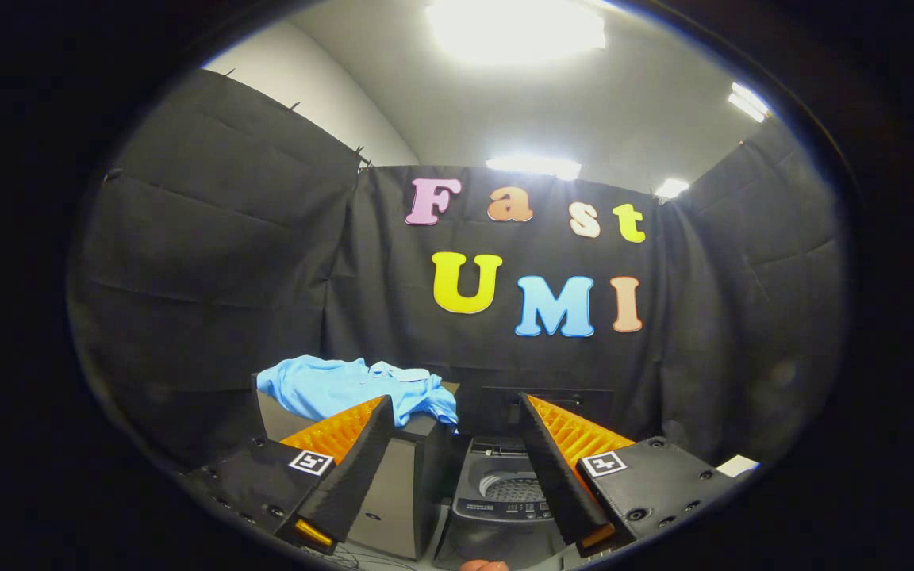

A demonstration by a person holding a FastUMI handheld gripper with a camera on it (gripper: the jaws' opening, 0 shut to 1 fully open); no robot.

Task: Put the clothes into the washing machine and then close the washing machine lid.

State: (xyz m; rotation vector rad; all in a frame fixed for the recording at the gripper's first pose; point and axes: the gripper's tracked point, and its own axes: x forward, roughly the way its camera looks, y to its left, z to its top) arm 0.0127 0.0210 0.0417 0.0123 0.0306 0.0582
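Gripper with jaws spread wide, holding nothing. Blue clothes lie heaped on a box beside the open washing machine, beyond the fingers.

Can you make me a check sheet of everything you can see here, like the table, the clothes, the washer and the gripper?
Surface: a box stands left of the washer; pale floor below it.
Job's things: blue shirt lies bunched on top of the box, not yet in the washer. The washer's lid is up and its drum shows.
Clutter: a small white thing past the right finger, too small to tell.
Gripper: gripper open, fingers spread wide, holding nothing, shirt just beyond the left finger.
Cables: thin wires on the floor by the box.
Surroundings: black cloth walls, ceiling lights.
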